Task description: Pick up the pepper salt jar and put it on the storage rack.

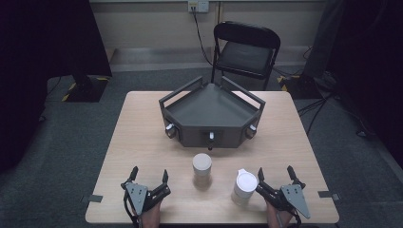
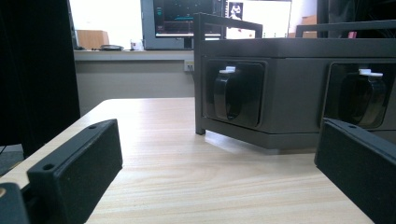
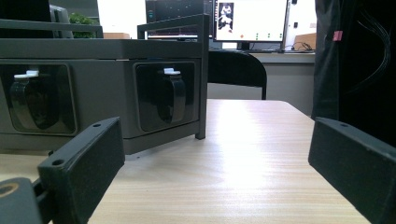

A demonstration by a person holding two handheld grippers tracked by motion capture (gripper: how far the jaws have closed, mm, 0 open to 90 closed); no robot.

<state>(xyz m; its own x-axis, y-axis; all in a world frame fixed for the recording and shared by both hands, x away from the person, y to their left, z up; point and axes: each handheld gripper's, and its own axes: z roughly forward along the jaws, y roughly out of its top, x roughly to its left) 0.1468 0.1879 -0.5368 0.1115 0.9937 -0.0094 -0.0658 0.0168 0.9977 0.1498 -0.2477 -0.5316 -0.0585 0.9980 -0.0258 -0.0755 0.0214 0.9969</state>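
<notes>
At the frame's bottom we hold both grippers spread and empty: left gripper, right gripper. The white-lidded upright plastic jar stands just left of the right one, nearer than the beige cylindrical cup at centre.

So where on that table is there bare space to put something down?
The table's left strip beside the grey tray is bare, likewise the right strip. It is crowded in front: beige cup, white cup, right gripper.
</notes>
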